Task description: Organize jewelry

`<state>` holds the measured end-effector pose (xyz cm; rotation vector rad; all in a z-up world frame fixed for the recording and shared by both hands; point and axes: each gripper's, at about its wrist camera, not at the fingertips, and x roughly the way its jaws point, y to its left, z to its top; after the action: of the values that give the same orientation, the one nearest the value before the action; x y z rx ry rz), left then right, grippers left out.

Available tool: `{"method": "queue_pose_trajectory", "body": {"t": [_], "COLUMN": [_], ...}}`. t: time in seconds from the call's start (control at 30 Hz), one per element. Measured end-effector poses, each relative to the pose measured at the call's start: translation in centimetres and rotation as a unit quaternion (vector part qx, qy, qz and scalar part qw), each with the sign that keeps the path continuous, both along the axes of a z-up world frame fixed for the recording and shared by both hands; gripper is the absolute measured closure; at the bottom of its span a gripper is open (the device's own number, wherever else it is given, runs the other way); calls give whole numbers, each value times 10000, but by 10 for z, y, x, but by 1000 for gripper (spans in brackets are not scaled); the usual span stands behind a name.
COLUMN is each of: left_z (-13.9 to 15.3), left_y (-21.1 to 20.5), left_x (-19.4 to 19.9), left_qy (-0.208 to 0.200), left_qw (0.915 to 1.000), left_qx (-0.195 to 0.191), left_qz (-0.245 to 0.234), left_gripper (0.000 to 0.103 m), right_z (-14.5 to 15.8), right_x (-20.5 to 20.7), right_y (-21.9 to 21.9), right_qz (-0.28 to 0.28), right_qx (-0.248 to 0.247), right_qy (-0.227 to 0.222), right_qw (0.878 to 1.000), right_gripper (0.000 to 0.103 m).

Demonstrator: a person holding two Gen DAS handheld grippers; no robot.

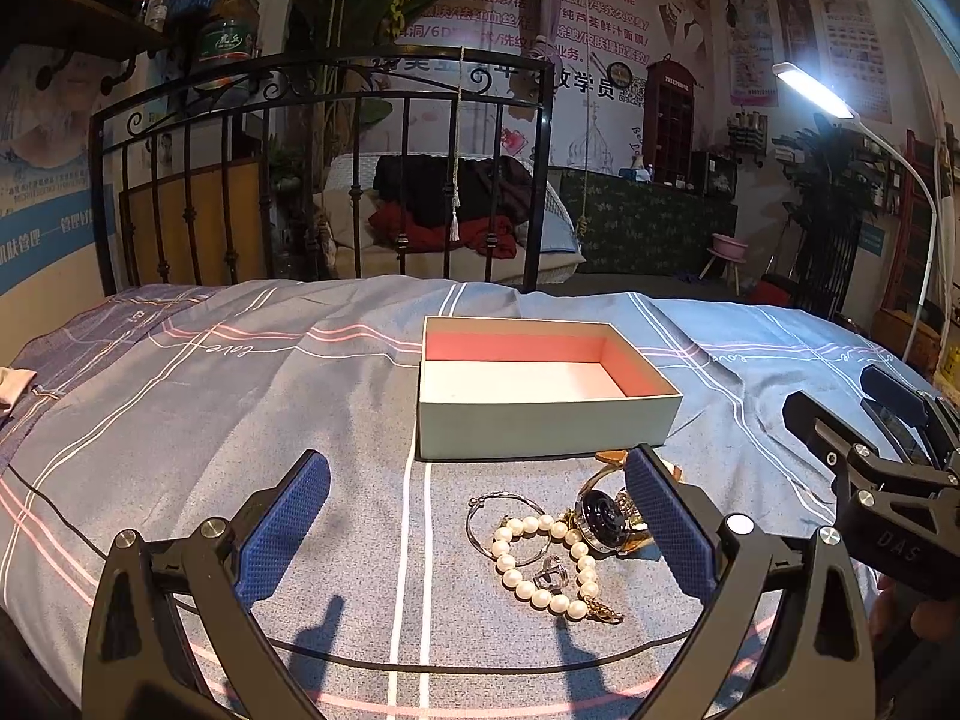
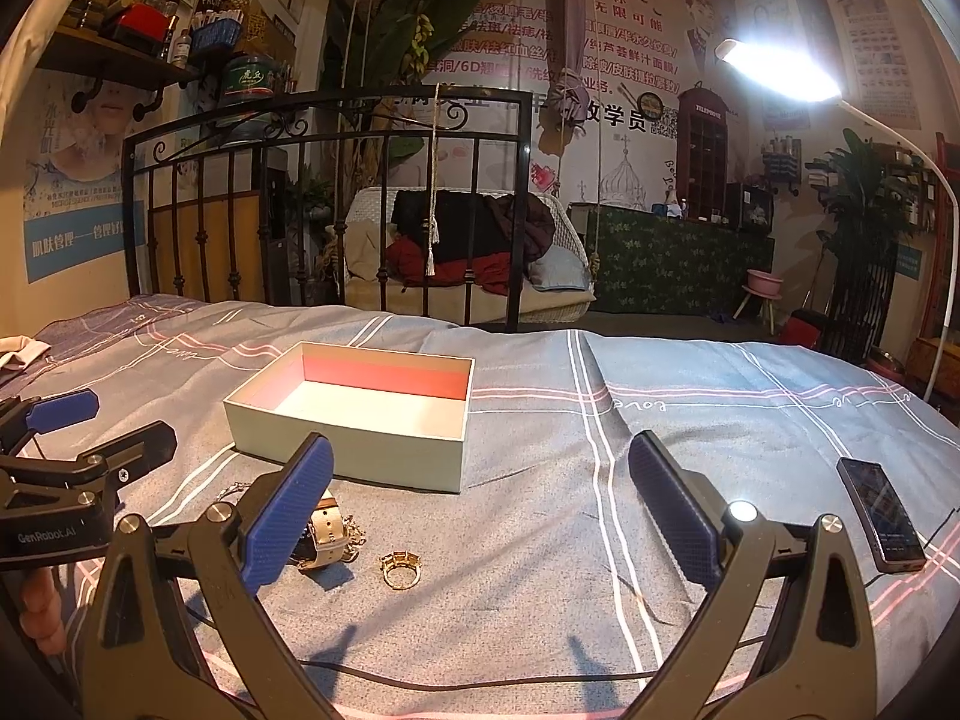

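Note:
An open pale green box (image 1: 543,420) with a pink and white inside sits on the bed; it also shows in the right wrist view (image 2: 354,441). In front of it lie a pearl bracelet (image 1: 543,564), a silver ring (image 1: 551,573), a thin silver bangle (image 1: 504,519) and a gold watch (image 1: 603,519). A gold ring (image 2: 401,568) lies apart, beside the watch (image 2: 324,534). My left gripper (image 1: 477,531) is open, low over the jewelry pile. My right gripper (image 2: 480,519) is open and empty, to the right of the pile.
A phone (image 2: 881,513) lies on the plaid bedspread (image 1: 240,420) at the right. A black iron bed frame (image 1: 324,180) stands behind. A white lamp (image 2: 780,75) shines from the right. A black cable (image 2: 480,675) runs across the near bedspread.

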<state>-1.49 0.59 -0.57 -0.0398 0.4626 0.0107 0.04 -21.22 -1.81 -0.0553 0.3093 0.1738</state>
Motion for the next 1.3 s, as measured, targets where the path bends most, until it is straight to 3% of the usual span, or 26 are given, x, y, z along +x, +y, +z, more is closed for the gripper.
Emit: {"method": "queue_pose_trajectory", "body": {"t": [0.53,0.8,0.93,1.03,1.2,1.3], "left_z": [-7,-35,-46,-47,-48,-52], "left_y": [-2,-11,-15,-6,17,23], "left_x": [6,6,5,10,24,34], "left_qy": [207,1031,1197,1291,1582,1782], "left_qw": [9998,9938,9917,9909,9853,9818], "left_qx": [7,-52,68,-78,-641,-653], "left_qz": [-78,-404,-474,-360,-59,109], "left_gripper": [7,7,7,8,15,24], "right_z": [-10,-26,-30,-32,-35,-36], "right_x": [7,14,16,18,21,23], "right_y": [1,-10,-10,-10,-9,-9], "right_qz": [-28,-169,-137,-93,-32,1], "right_qx": [-23,-15,12,-8,-23,-33], "right_qy": [116,382,449,491,561,604], "right_qw": [9999,9991,9989,9987,9984,9982], "right_gripper": [6,6,6,6,6,6]}}
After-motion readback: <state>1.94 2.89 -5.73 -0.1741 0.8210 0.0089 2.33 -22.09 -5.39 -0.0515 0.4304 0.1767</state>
